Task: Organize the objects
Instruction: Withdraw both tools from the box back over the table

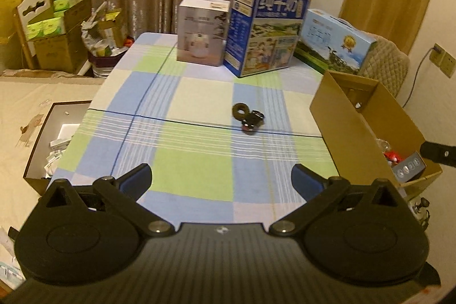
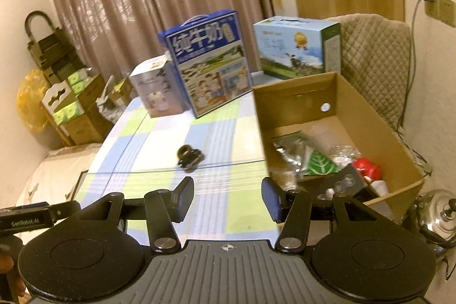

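Both the left gripper [image 1: 221, 178] and right gripper [image 2: 227, 200] hang empty with jaws apart over the checked tablecloth [image 1: 193, 161], near a small dark toy [image 1: 248, 118] lying left of the cardboard box [image 2: 336, 110].

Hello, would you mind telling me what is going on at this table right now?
A person is tidying a checked table with two handheld grippers. Both the left gripper and the right gripper are open and empty. One small dark object remains on the cloth; the cardboard box beside it already holds several items.
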Demonstrator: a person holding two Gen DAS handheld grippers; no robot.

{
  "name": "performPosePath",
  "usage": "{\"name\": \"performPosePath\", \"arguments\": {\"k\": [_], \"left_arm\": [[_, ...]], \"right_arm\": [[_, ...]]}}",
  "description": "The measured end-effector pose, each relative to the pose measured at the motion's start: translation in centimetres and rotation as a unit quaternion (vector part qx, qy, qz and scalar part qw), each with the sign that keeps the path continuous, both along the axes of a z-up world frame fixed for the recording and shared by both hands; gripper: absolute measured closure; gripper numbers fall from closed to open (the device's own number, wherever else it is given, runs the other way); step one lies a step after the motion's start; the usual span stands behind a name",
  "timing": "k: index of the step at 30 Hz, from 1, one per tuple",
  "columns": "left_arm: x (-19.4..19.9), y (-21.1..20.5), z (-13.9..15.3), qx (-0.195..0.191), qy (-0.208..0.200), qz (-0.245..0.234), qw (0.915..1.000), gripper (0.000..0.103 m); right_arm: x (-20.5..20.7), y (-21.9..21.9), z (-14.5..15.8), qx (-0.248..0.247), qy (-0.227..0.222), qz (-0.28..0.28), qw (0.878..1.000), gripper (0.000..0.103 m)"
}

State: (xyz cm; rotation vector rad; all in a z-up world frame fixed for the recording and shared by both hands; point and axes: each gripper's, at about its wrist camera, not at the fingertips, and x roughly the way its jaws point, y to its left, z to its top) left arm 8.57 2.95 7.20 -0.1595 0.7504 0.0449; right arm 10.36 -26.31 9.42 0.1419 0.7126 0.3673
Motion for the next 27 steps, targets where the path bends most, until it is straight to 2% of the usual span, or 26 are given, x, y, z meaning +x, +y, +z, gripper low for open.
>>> {"name": "performPosePath", "arguments": {"k": [15,27], "left_arm": [[0.3,3.4,-0.2,-0.007,-0.004,0.022,0.9997,0.001],[5.6,5.2,-3.2,0.011,0.005,0.026,0.9996,0.001]], "right_arm": [[0.3,4.2,-0.5,-0.009,-0.007,0.023,1.000,0.053],[4.9,8.1,-4.1,-0.010,0.006,0.029,1.000,0.053]]}}
